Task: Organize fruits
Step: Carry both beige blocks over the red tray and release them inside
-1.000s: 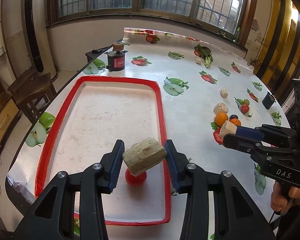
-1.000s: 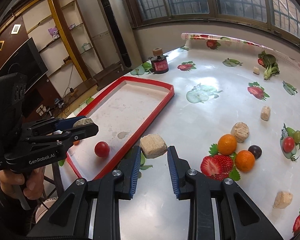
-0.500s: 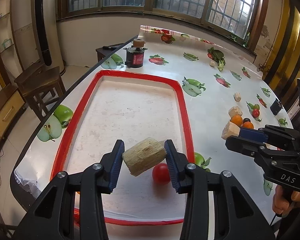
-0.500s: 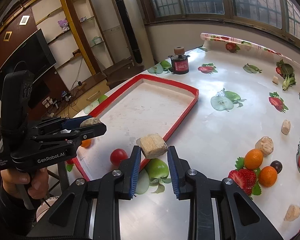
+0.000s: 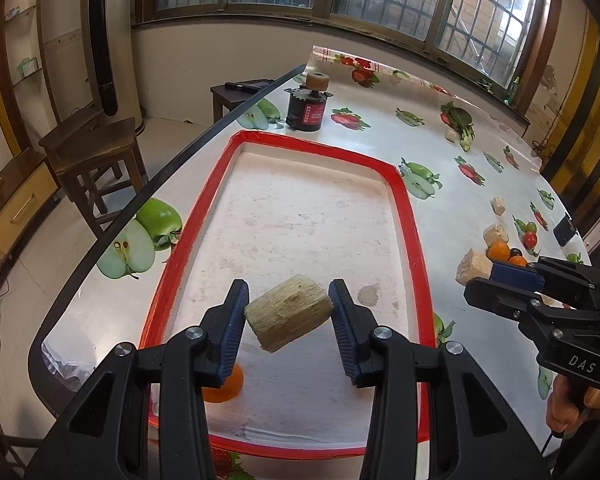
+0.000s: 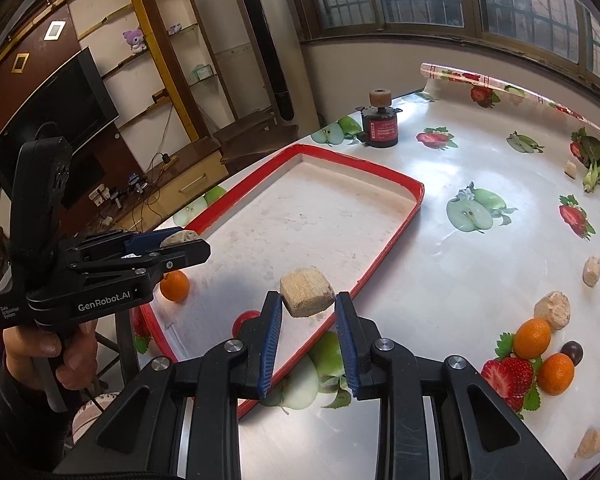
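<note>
We hold two pale, stringy chunks that look like cut sugarcane. The bigger chunk (image 5: 289, 312) sits tight between the pads of our left gripper (image 5: 288, 316), up in the air over the near end of the red-rimmed tray (image 5: 414, 248). The smaller chunk (image 6: 306, 292) is pinched in our right gripper (image 6: 307, 320), which hangs above the tray's right edge. We think we are on the carrying step: both pieces are over the tray but not set down yet. Next we need to lower each one onto a bare spot of the tray floor and then let the jaws open, keeping clear of the orange (image 6: 175, 286) and the red tomato (image 6: 246, 318) that already lie near the close end. More oranges (image 6: 532, 338), a dark plum (image 6: 571, 353) and more pale chunks (image 6: 552, 310) wait out on the fruit-print tablecloth (image 6: 480, 264). We cannot see how high the chunks hang above the tray. Our own gripper hides most of the tomato, and the left gripper covers half the orange in its view.
</note>
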